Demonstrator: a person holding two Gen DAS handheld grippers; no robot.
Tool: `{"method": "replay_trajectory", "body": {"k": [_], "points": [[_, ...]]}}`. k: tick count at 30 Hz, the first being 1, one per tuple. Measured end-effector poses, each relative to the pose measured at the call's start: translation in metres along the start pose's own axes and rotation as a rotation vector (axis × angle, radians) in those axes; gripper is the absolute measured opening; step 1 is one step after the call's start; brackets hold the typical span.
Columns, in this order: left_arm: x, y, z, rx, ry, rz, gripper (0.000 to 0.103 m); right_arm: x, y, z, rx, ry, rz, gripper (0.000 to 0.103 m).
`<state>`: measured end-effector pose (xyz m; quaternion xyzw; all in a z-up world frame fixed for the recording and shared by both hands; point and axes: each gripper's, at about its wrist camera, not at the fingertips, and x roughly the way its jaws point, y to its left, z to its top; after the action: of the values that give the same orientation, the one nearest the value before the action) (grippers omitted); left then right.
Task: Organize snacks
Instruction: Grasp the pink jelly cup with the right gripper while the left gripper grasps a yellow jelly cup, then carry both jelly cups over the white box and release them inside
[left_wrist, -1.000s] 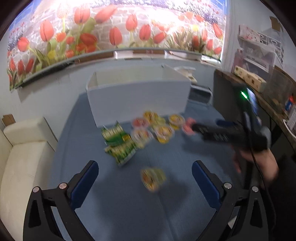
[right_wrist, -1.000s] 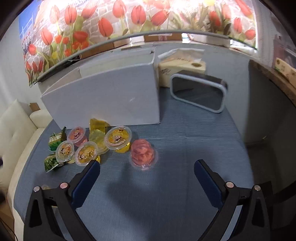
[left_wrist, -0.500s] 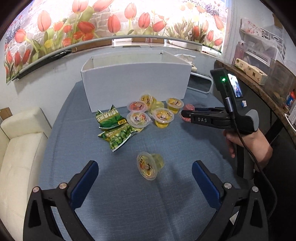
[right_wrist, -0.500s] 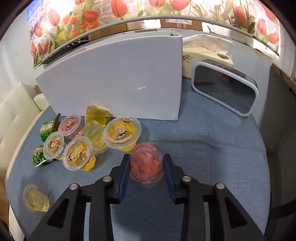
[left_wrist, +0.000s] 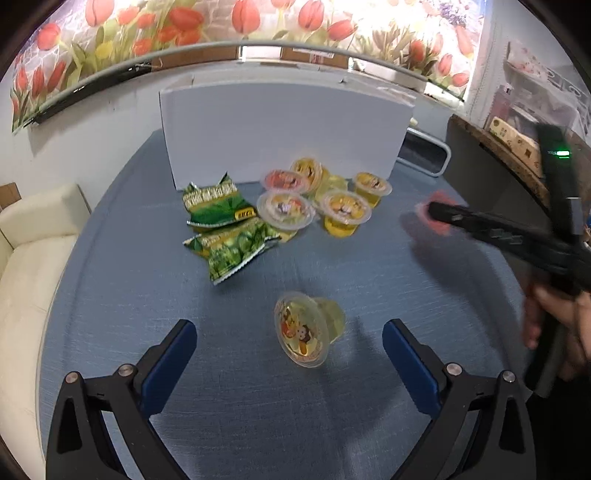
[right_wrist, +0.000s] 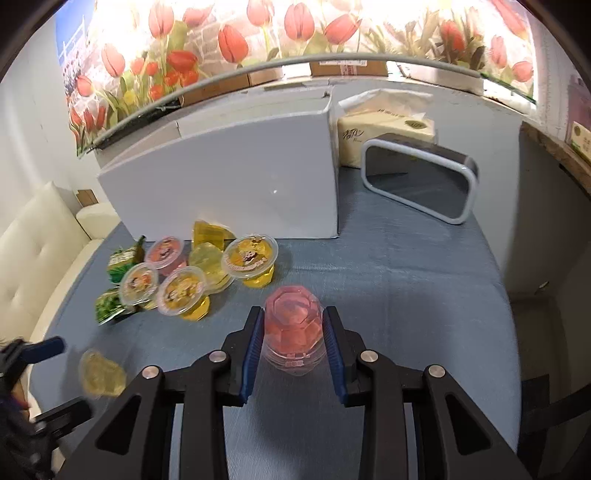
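Note:
My right gripper (right_wrist: 293, 328) is shut on an upside-down pink jelly cup (right_wrist: 293, 325) and holds it above the blue cloth; it also shows blurred in the left wrist view (left_wrist: 430, 216). My left gripper (left_wrist: 290, 347) is open, its jaws either side of a yellow jelly cup (left_wrist: 304, 328) lying on its side. Several jelly cups (left_wrist: 314, 199) and two green snack bags (left_wrist: 221, 225) lie clustered in front of an open white box (left_wrist: 280, 125). The box also shows in the right wrist view (right_wrist: 229, 181).
A tissue box (right_wrist: 384, 129) and a white-framed mirror (right_wrist: 417, 181) stand right of the white box. A cream sofa (left_wrist: 33, 258) is left of the table. A dark counter with shelves (left_wrist: 509, 144) runs along the right.
My right gripper closed on the pink jelly cup and has lifted it off the cloth. My left gripper has moved closer to the tipped yellow cup.

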<state>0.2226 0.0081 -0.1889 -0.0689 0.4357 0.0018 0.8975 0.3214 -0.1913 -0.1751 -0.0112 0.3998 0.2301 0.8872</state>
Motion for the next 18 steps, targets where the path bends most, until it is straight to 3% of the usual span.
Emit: {"method": "replay_trajectory", "body": {"k": [7, 9, 11, 18], "points": [[0.018, -0.007, 0.001, -0.012, 0.014, 0.047, 0.099, -0.032, 0.007, -0.007, 0.003, -0.046, 0.013, 0.035], [0.025, -0.009, 0.001, -0.015, 0.027, 0.064, 0.068, -0.038, 0.007, -0.008, 0.011, -0.056, 0.023, 0.035], [0.028, -0.013, 0.001, -0.002, 0.033, 0.084, 0.049, -0.043, 0.009, -0.01, 0.014, -0.059, 0.026, 0.035], [0.019, -0.01, -0.002, -0.019, 0.027, 0.047, 0.048, -0.054, 0.015, -0.017, 0.019, -0.072, 0.044, 0.035]]}}
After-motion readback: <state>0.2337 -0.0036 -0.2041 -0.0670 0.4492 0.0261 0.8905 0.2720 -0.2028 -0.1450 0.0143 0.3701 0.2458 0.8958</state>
